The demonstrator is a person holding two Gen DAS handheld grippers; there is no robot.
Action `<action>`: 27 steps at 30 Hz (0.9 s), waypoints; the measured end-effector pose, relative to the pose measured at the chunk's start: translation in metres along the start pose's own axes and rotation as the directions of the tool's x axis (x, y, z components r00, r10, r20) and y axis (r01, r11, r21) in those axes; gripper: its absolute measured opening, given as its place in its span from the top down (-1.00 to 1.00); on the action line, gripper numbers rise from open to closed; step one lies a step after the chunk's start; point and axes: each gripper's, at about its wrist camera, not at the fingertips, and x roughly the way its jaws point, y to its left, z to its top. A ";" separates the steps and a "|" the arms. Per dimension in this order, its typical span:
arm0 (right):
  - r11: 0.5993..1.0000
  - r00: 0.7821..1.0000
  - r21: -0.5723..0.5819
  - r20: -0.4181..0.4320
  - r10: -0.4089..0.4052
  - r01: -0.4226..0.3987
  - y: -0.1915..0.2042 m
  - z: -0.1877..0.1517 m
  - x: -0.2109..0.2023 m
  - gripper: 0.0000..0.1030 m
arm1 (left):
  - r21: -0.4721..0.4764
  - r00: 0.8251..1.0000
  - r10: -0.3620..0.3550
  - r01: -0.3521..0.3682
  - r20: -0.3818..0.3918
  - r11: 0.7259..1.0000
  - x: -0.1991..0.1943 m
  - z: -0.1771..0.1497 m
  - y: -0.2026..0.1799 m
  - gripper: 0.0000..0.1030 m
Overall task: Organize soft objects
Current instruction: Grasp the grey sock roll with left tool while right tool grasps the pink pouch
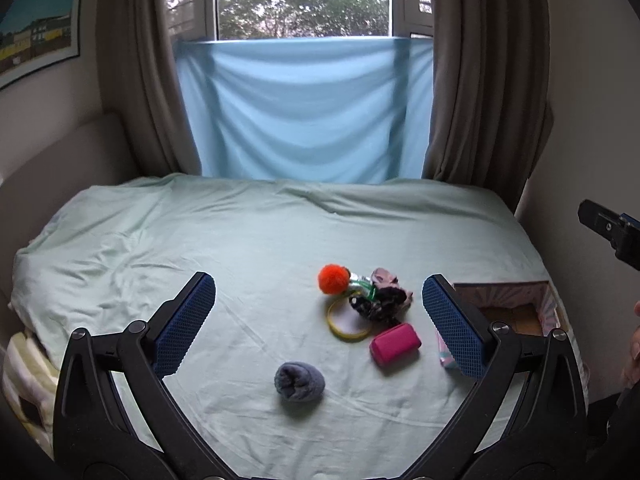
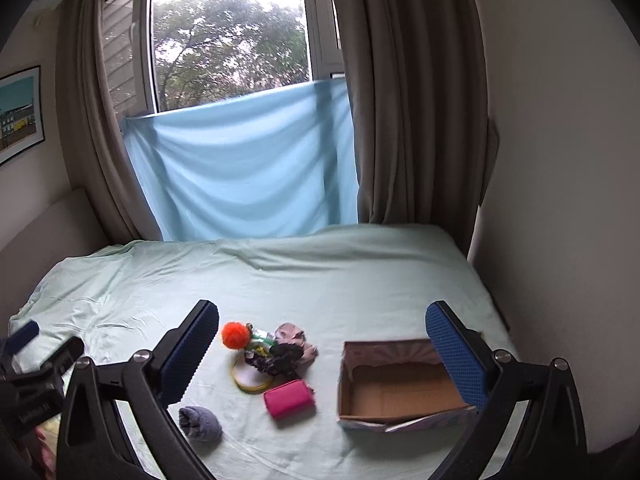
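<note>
On the pale green bed sheet [image 1: 240, 240] lie a rolled grey sock [image 1: 299, 381] [image 2: 201, 423], a pink pouch [image 1: 395, 344] [image 2: 289, 400], an orange pompom [image 1: 333, 278] [image 2: 236, 335], a yellow ring [image 1: 347, 323] [image 2: 250, 380] and a dark and pink bundle of fabric [image 1: 382, 298] [image 2: 286, 350]. An open empty cardboard box [image 2: 400, 392] [image 1: 516, 308] stands to their right. My left gripper [image 1: 318, 320] is open above the items, holding nothing. My right gripper [image 2: 322, 356] is open, holding nothing, between the pile and the box.
A blue cloth [image 1: 304, 108] hangs over the window behind the bed, between brown curtains [image 2: 412, 100]. A wall [image 2: 560, 160] runs along the bed's right side. A framed picture [image 1: 38, 28] hangs on the left wall. Striped bedding [image 1: 24, 380] shows at the bed's left edge.
</note>
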 end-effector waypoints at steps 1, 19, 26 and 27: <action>1.000 1.000 0.014 -0.015 -0.008 0.008 0.008 -0.005 0.007 -1.00 | 0.008 1.000 -0.015 0.015 -0.024 1.000 0.010 -0.007 0.007 -0.99; 0.942 0.927 0.261 -0.360 -0.109 0.212 0.074 -0.140 0.195 -1.00 | 0.085 0.916 -0.181 0.225 -0.358 0.971 0.221 -0.141 0.051 -0.99; 0.911 0.875 0.312 -0.475 -0.098 0.271 0.067 -0.194 0.265 -0.99 | 0.054 0.864 -0.197 0.250 -0.464 0.967 0.285 -0.184 0.044 -0.99; 0.903 0.865 0.324 -0.493 -0.092 0.281 0.063 -0.200 0.276 -0.99 | 0.052 0.857 -0.198 0.252 -0.475 0.966 0.291 -0.187 0.043 -0.99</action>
